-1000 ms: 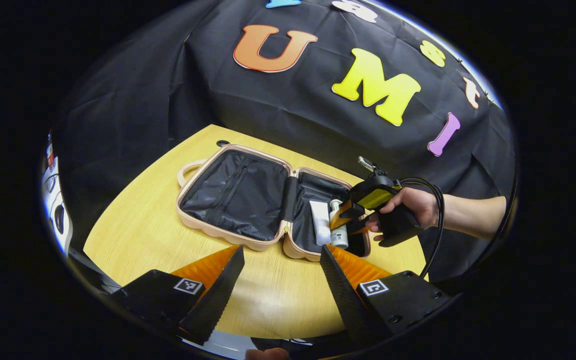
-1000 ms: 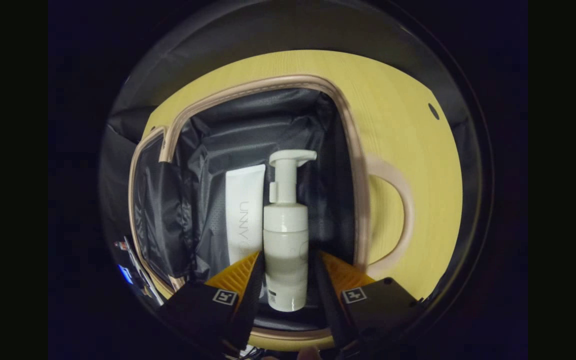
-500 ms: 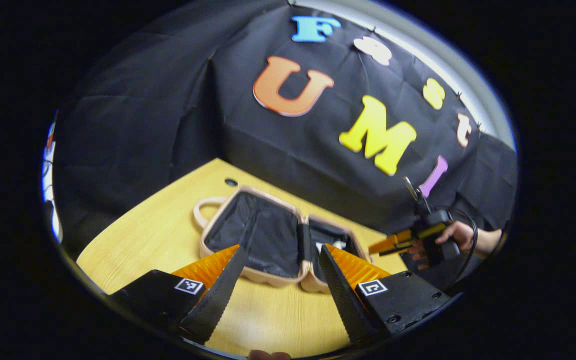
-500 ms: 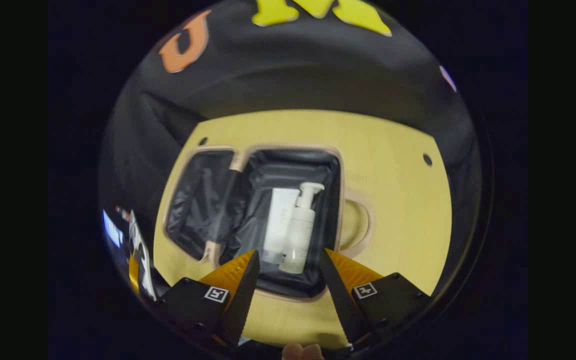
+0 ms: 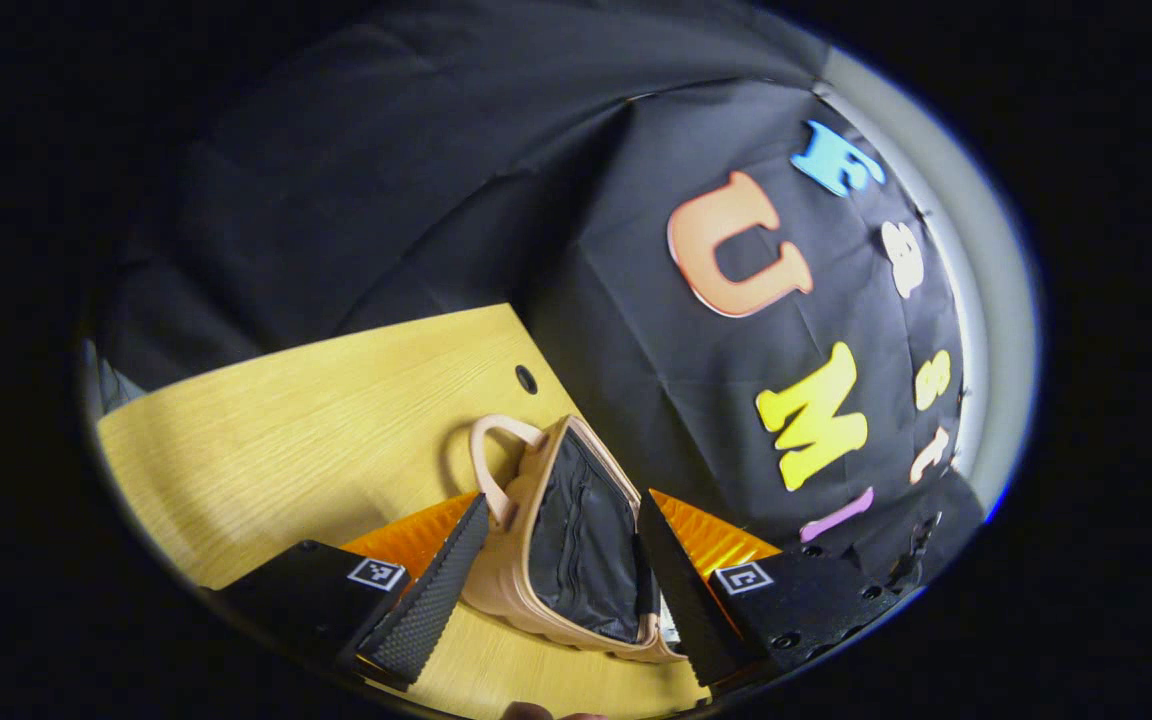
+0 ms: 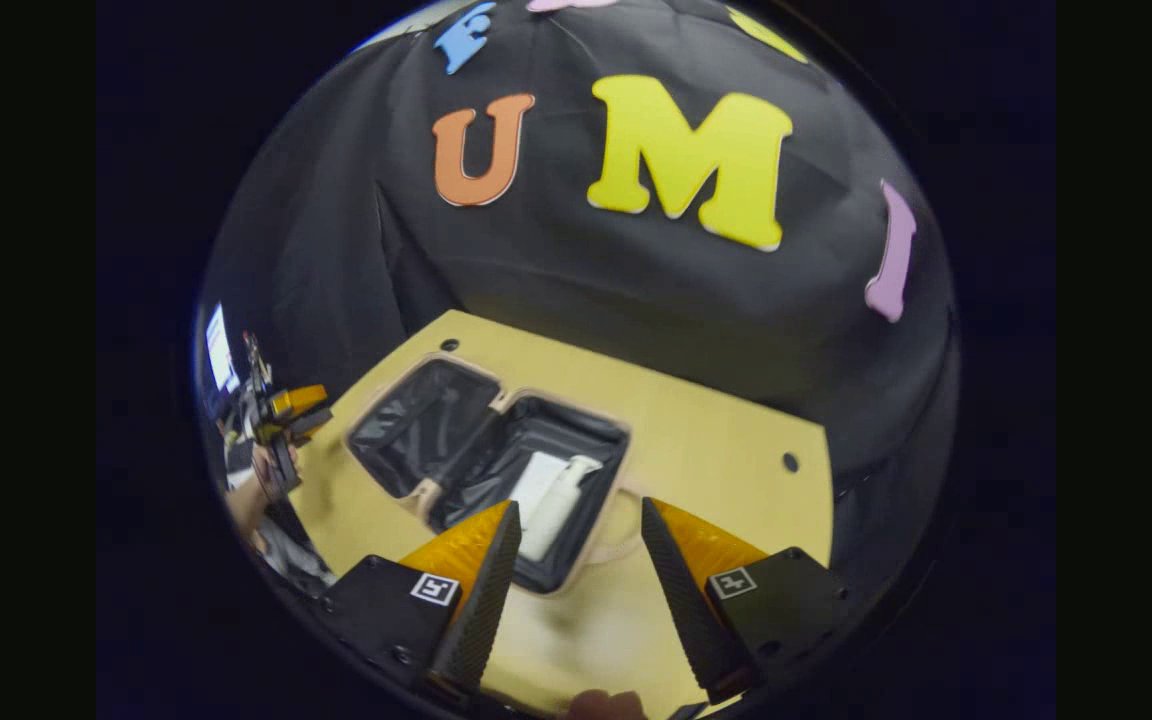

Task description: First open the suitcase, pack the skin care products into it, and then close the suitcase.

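The pink suitcase [image 6: 576, 412] lies open on the wooden table [image 6: 716, 450], black lining up. In its right half lie a white tube [image 6: 536, 478] and a white pump bottle [image 6: 564, 497] side by side. My right gripper [image 6: 579, 504] hovers open above the near edge of the case, holding nothing. In the left gripper view the suitcase [image 5: 506, 580] is seen from its left end, handle [image 5: 484, 462] toward me. My left gripper [image 5: 564, 498] is open, with that end framed between its fingers and no finger pressing on it. Left of the case, the left gripper [image 6: 291, 408] is held by a hand [image 6: 261, 475].
The table [image 5: 316, 420] has small round holes [image 5: 526, 379] [image 6: 789, 462] near its far edge. The black cloth wall hangs close behind the table. Bare wood stretches to the left of the case in the left gripper view.
My right gripper has left the pump bottle in the case and drawn back and up. My left gripper has swung round to the case's left end, now close between its fingers.
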